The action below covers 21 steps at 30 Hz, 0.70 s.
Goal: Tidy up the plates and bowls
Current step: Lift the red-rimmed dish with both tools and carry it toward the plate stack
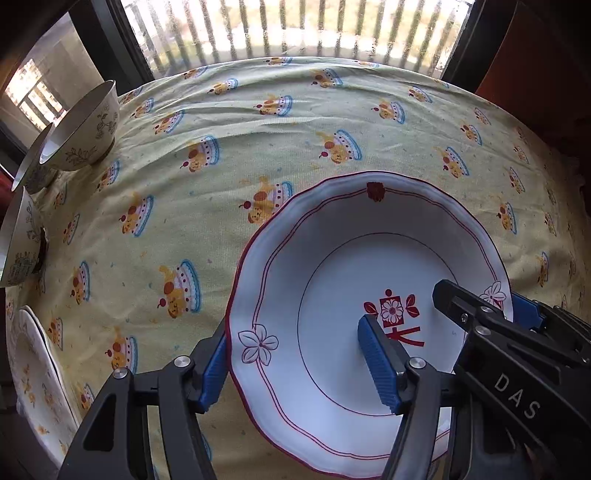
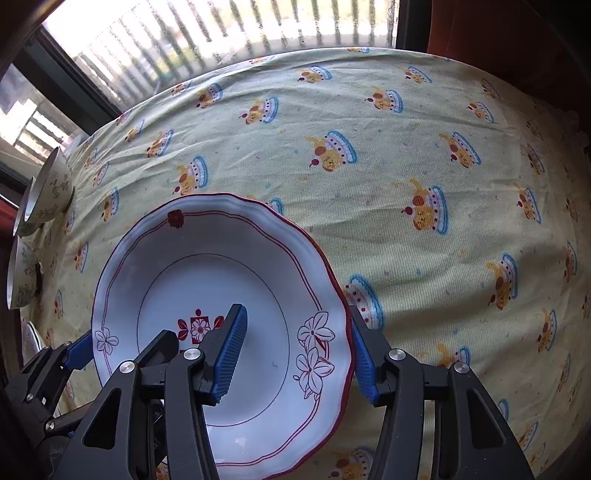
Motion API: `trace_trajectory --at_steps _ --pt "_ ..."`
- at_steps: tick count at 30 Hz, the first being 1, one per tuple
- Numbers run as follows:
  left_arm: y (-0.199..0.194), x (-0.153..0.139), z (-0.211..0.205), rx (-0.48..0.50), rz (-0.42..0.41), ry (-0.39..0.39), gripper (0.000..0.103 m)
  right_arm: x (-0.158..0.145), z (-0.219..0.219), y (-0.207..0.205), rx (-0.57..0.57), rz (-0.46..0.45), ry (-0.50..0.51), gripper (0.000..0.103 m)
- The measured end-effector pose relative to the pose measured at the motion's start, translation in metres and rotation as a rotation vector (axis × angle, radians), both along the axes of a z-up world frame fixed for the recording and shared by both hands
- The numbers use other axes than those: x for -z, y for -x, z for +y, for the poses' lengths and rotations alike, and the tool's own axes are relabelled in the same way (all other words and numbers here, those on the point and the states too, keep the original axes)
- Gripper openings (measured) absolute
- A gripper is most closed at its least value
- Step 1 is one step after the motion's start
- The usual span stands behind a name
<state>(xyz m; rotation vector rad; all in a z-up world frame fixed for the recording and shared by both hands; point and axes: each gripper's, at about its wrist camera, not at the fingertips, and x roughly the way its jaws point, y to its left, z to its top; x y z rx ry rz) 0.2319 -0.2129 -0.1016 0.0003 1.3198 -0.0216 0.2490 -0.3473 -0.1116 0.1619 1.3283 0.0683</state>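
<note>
A white scalloped plate (image 1: 332, 295) with a red rim line, flower prints and a red emblem at its centre is held over a counter spread with a pale yellow cartoon-print tablecloth (image 1: 221, 147), gripped from two opposite sides. The left gripper (image 1: 295, 363) has its jaws closed on the plate's left rim, one blue pad (image 1: 380, 363) inside the dish and the other outside the edge. The right gripper (image 2: 299, 354) clamps the opposite rim the same way, its inner pad (image 2: 231, 350) lying over the plate's well beside a cluster of outlined flowers. Both grippers point steeply downward. At the counter's far left edge stand three cream bowls (image 1: 85, 129) with a leaf pattern, close together and well apart from the plate. Another patterned plate (image 1: 37, 369) lies at the near left edge. Behind the counter, a window (image 1: 295, 26) shows bright daylight through a railing.
</note>
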Motion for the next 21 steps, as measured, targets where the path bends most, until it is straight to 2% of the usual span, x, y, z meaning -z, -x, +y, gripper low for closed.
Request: trace_trajectory --at_steps 4,7,11,16,19,21 --pt "0.010 0.004 0.011 -0.026 0.020 0.023 0.064 0.002 0.002 0.011 -0.016 0.011 -0.020 0.057" --pt "0.012 0.003 0.016 -0.057 0.010 0.022 0.057 0.002 0.000 0.011 -0.019 0.005 -0.023 0.052" --pt "0.013 0.002 0.017 -0.101 0.001 0.015 0.057 0.004 0.001 0.010 -0.030 -0.007 0.006 0.047" --pt "0.013 0.000 0.017 -0.104 -0.006 -0.005 0.057 0.003 0.002 0.011 -0.022 -0.016 0.021 0.048" --pt "0.016 -0.010 0.009 -0.066 -0.047 -0.045 0.055 -0.002 0.004 0.011 -0.034 -0.019 0.042 0.048" --pt "0.015 -0.016 0.010 -0.061 -0.060 -0.037 0.055 -0.005 0.003 0.011 -0.031 -0.026 0.053 0.048"
